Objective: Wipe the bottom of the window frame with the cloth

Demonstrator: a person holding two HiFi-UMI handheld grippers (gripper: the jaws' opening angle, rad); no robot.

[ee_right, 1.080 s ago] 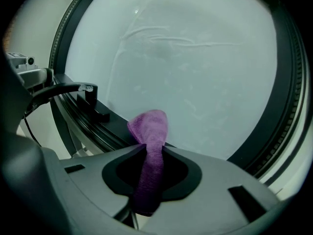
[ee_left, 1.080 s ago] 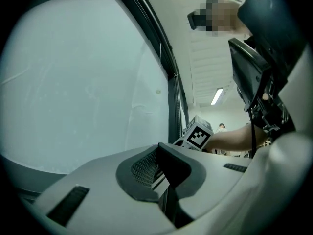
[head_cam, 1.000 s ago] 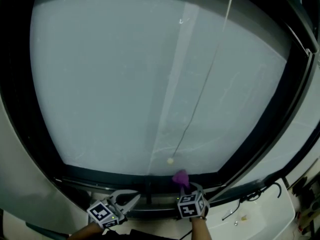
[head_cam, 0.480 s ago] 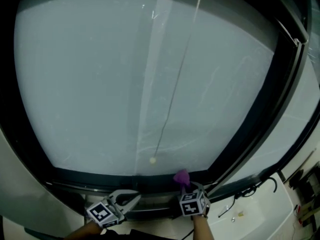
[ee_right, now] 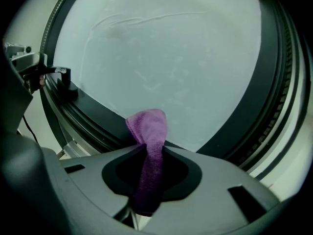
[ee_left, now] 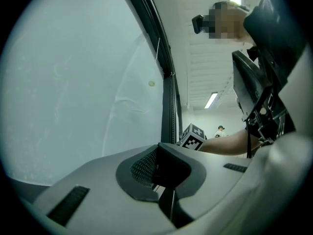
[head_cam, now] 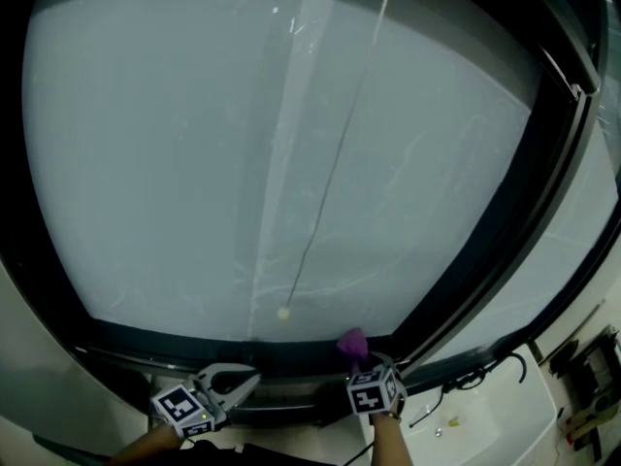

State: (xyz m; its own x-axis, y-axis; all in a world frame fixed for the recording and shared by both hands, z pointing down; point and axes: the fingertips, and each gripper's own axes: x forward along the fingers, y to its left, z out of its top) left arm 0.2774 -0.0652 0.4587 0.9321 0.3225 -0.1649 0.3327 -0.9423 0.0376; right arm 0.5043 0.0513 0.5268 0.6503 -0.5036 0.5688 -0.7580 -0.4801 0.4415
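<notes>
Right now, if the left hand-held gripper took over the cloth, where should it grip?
Probably the free top of the cloth, which sticks up past the right hand-held gripper shut on its lower half. Bring the left hand-held gripper in from the left, opened first; only that tuft stands clear.

Both arms enter from the bottom edge of the head view, held low and close to the body. The left forearm angles up and to the right. The left tongs point the same way, their jaws closed together with nothing between them. The right forearm runs nearly straight up. The right tongs point forward, jaws clamped on a purple cloth that stands out past the tips. The two tongs sit at about the same height, apart from each other. Each marker cube faces upward.
</notes>
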